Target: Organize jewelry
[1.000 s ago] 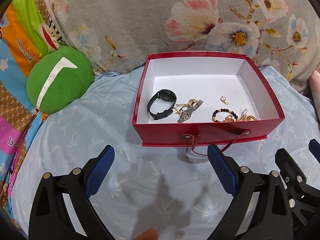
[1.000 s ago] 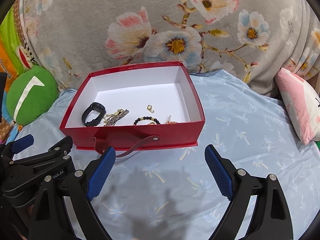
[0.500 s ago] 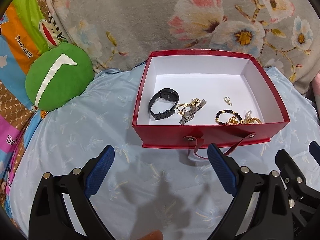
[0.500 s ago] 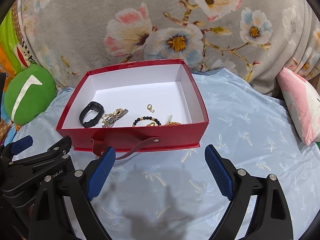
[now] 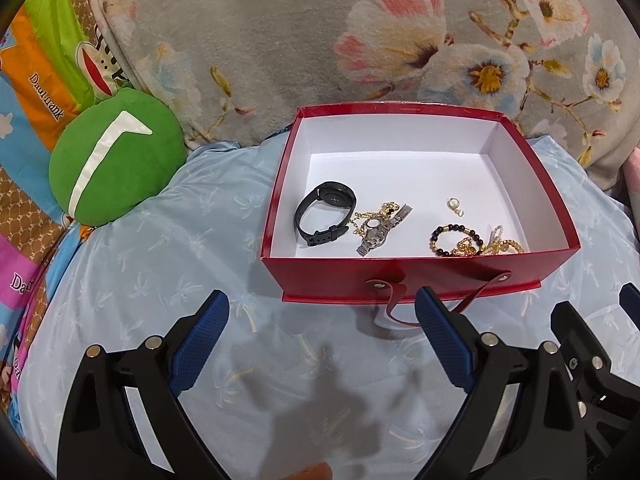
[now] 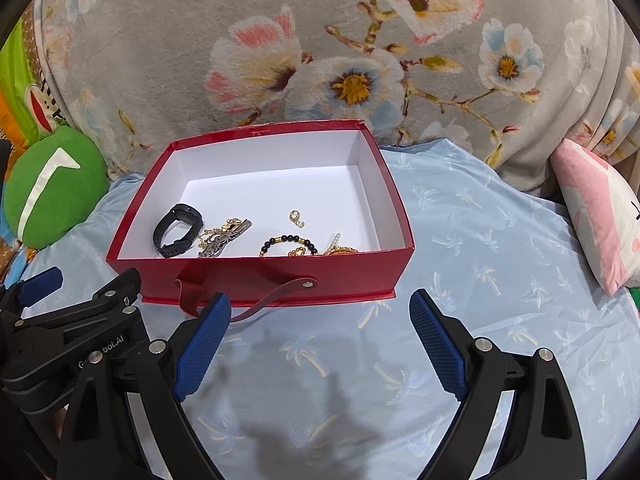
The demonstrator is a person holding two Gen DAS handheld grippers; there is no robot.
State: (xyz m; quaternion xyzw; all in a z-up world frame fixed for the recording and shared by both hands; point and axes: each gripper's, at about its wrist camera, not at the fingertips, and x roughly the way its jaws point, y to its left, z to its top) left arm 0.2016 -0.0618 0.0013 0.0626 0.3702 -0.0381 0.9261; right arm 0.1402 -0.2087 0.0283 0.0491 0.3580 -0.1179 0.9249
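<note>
A red box (image 5: 416, 272) with a white inside stands open on the blue bedsheet; it also shows in the right wrist view (image 6: 256, 276). Inside lie a black watch (image 5: 325, 213), a silver watch tangled with a gold chain (image 5: 378, 228), a small ring charm (image 5: 454, 204), a black bead bracelet (image 5: 456, 236) and gold jewelry (image 5: 500, 245). The black watch (image 6: 178, 230) and the bead bracelet (image 6: 289, 243) show in the right wrist view too. My left gripper (image 5: 322, 338) is open and empty, in front of the box. My right gripper (image 6: 320, 340) is open and empty beside it.
A green round cushion (image 5: 114, 164) lies left of the box. A grey floral blanket (image 5: 320, 40) rises behind it. A pink pillow (image 6: 596, 216) lies at the right. A red strap handle (image 6: 256, 304) hangs off the box front onto the sheet (image 6: 480, 240).
Both grippers have drifted slightly, so the box sits a little further right and lower in the views. Both stay open and empty. Nothing in the box has moved.
</note>
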